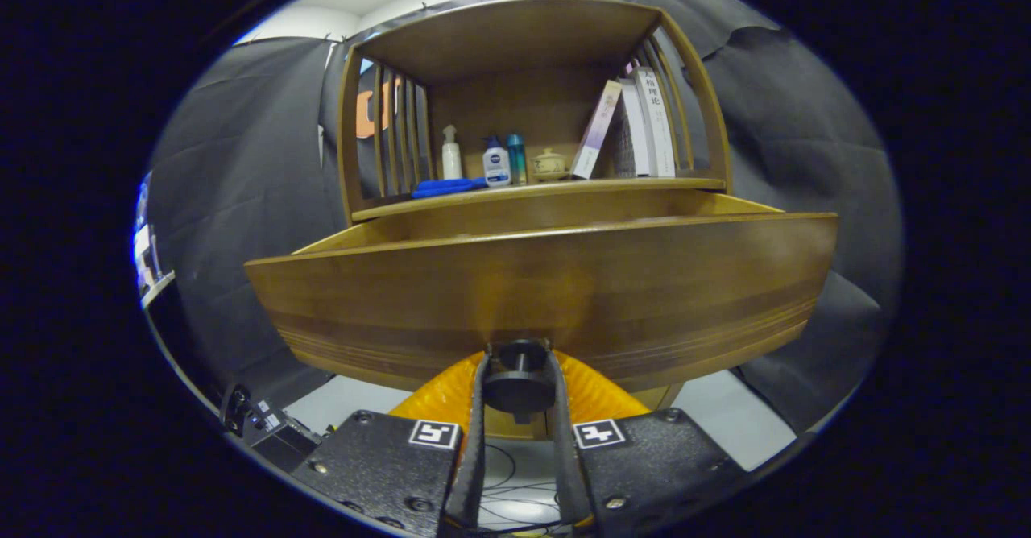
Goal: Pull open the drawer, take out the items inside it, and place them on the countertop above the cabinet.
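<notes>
The wooden drawer (548, 288) stands pulled out toward me from under the cabinet's countertop (540, 189). Its front panel hides whatever lies inside. A round black knob (519, 383) on the drawer front sits between my two fingers. My gripper (519, 377) is shut on that knob, one finger pressing each side. The orange finger backs (439, 393) spread out to either side below the drawer front.
On the countertop stand a folded blue cloth (447, 187), a white pump bottle (451, 154), two more small bottles (497, 162), a small lidded pot (549, 163) and leaning books (636, 123). Slatted wooden sides and a top shelf enclose that space. Pale floor lies below.
</notes>
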Action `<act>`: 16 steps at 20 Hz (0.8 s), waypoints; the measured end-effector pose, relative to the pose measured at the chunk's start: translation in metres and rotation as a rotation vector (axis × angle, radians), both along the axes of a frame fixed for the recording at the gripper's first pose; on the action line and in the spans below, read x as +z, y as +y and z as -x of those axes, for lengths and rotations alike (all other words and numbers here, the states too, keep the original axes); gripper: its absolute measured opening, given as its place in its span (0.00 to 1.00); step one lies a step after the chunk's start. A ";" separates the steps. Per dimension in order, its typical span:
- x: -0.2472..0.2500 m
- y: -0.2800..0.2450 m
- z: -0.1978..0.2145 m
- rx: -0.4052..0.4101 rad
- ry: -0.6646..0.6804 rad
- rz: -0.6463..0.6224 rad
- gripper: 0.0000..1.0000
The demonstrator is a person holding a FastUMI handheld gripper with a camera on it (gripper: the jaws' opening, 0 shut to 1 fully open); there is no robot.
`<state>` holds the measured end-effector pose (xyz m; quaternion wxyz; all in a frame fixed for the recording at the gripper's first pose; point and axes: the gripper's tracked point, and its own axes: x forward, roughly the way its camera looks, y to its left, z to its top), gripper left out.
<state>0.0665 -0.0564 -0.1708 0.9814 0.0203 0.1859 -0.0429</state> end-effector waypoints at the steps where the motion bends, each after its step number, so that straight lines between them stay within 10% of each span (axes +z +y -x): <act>1: 0.004 0.000 0.004 0.006 0.003 -0.007 0.44; 9: 0.062 0.005 0.013 0.012 0.025 0.008 0.94; 16: 0.105 0.016 -0.014 0.021 0.056 0.015 0.96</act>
